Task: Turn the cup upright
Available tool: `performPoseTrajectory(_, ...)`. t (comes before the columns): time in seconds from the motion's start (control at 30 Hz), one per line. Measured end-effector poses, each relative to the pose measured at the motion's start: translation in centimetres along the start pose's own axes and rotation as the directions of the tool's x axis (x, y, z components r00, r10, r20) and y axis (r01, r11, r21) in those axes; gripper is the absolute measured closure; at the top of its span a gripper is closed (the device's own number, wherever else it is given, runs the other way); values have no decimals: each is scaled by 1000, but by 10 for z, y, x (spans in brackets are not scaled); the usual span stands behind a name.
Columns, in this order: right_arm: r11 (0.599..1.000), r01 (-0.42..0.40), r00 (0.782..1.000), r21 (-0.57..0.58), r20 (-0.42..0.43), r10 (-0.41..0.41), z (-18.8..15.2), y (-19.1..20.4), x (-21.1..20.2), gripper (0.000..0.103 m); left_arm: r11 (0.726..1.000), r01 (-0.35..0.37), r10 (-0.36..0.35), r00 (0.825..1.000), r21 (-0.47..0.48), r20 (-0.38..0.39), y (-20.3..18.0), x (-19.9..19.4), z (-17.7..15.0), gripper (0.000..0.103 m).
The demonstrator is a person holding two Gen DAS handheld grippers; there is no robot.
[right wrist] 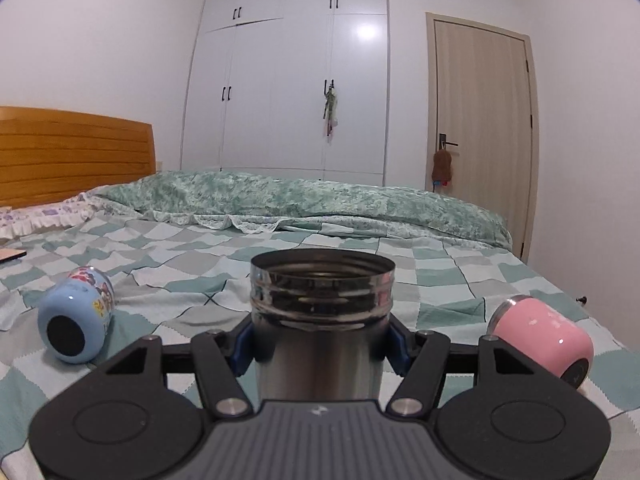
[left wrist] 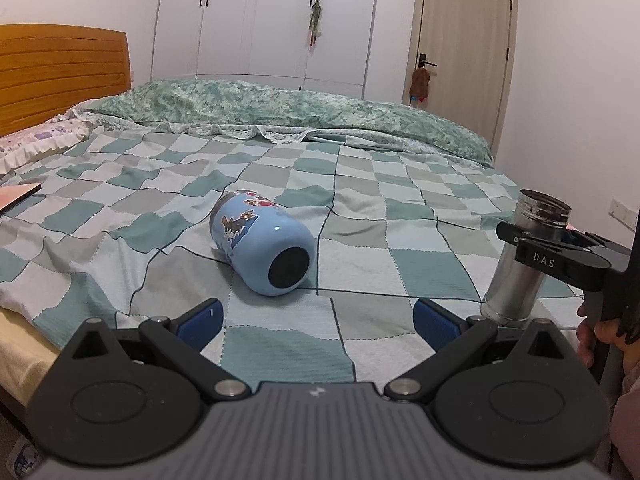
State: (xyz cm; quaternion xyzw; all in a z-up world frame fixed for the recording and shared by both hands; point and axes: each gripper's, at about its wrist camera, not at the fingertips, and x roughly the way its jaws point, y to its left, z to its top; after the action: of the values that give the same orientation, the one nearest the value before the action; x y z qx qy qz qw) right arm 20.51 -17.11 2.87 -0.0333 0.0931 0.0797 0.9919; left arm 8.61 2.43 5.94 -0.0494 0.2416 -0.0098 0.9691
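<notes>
Bed (left wrist: pixel 360 200), checked teal, grey and white spread, fills both views. Green floral quilt (left wrist: pixel 288 112) bunched along far side; wooden headboard (left wrist: pixel 60 76) at left; frilled pillow (left wrist: pixel 36 140) below it. White wardrobe (right wrist: pixel 288 88) and beige door (right wrist: pixel 480 128) beyond, brown item hung from door handle.

Steel cup (right wrist: pixel 320 320) upright, mouth up, base on spread at right side of bed. Clamped by right gripper (right wrist: pixel 320 344): blue pads pressed against both sides of body, below threaded rim. From left wrist view, same cup (left wrist: pixel 520 264) seen standing, right gripper (left wrist: pixel 536 248) closed around its middle, holder's hand (left wrist: pixel 600 336) on handle at frame edge.

Blue cup (left wrist: pixel 262 244), cartoon print, lying on side near bed centre, dark base toward cameras, mouth pointing away. Well apart from steel cup, on its left. Untouched.

Pink cup (right wrist: pixel 548 340) lying on side at right of steel cup, dark base toward camera, near bed edge. Untouched.

Left gripper (left wrist: pixel 316 316) spread wide, nothing between blue pads, low over spread just short of blue cup's base. Clear path between pads and that cup; only wrinkled spread there.

Flat reddish item (left wrist: pixel 16 196) on bed at far left, partly cropped; nature not discernible.
</notes>
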Motion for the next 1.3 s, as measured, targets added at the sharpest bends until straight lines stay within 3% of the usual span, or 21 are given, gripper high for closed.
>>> performPoseTrajectory(0.17, 1000, -6, 1000, 9, -13, 6, 1, -3, -9, 39, 1000, 3, -3, 1000, 6, -1, -3, 2, 0, 0)
performPoseTrajectory(0.2, 1000, -16, 1000, 17, -12, 16, 4, -4, -13, 31, 1000, 8, -8, 1000, 7, 2, -4, 2, 0, 0)
performPoseTrajectory(0.23, 999, -22, 1000, 25, 6, 22, 5, -5, -21, 13, 1000, 13, -13, 1000, 8, 8, -4, 1, 1, 0)
performPoseTrajectory(0.3, 999, -23, 998, 26, 61, 22, 7, -5, -40, 0, 1000, 17, -18, 1000, 16, 23, -6, -1, 1, 0)
performPoseTrajectory(0.43, 998, -55, 994, 4, 96, 54, 6, -7, -74, 0, 999, 41, -42, 997, 19, 62, -8, -8, -1, 0)
performPoseTrajectory(0.63, 995, -92, 992, -35, 84, 95, -13, -8, -127, 0, 998, 44, -50, 980, 36, 193, -4, -27, -25, 0)
performPoseTrajectory(0.83, 998, -45, 996, -44, 74, 48, -47, -14, -166, 0, 1000, 3, -10, 954, 23, 301, 6, -42, -61, 0)
performPoseTrajectory(1.0, 998, 28, 994, -50, 106, -22, -75, -18, -185, 0, 999, -25, 14, 951, 32, 309, 11, -44, -84, 0)
performPoseTrajectory(1.3, 998, 61, 985, -2, 163, -60, -82, -26, -191, 0, 995, -60, 25, 926, 83, 377, 3, -53, -102, 0)
